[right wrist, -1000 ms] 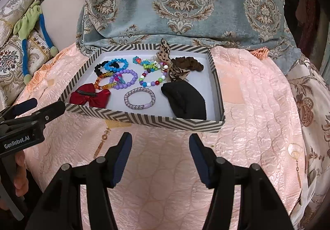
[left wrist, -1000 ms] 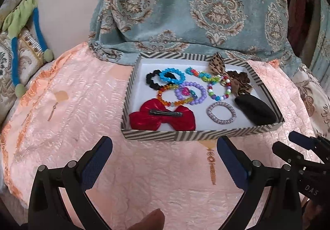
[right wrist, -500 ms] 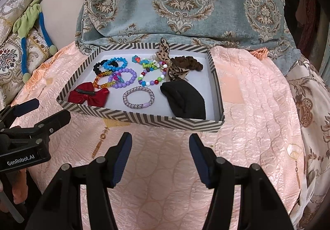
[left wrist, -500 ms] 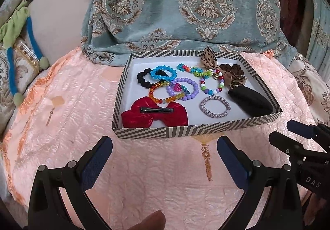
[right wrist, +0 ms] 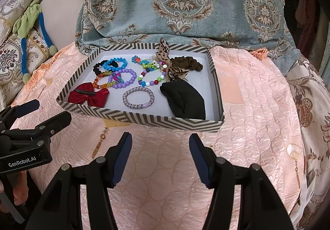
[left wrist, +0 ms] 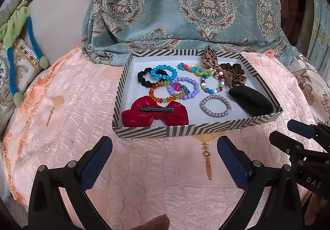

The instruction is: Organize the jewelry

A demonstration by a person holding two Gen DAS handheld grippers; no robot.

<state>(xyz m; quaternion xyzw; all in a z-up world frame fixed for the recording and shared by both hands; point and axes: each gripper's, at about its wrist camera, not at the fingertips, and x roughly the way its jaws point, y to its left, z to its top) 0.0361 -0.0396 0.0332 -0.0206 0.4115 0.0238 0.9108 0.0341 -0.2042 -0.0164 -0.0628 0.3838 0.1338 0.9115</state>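
Left wrist view: striped tray sits straight ahead on a peach quilted bedspread, all the jewelry is inside it
Right wrist view: same tray, seen a bit from the right, near edge just past the fingertips
Left gripper: left gripper hovers low in front of the tray, fingers spread wide, nothing between them
Right gripper: right gripper also short of the tray's near wall, fingers apart and holding nothing
Red bow clip: red bow in the near left corner, metal clip side up
Bracelets: blue bead bracelet overlaps a black scrunchie at the back left; rainbow bead bracelet and purple bead bracelet overlap in the middle; a multicolour bead bracelet sits right of those
Lilac band: lilac braided band lies alone, near the front, between the bow and the black pouch
Black pouch: black pouch fills the near right part of the tray
Leopard bow: leopard print bow at the back right, touching a brown scrunchie
Background: teal damask cloth hangs behind the tray
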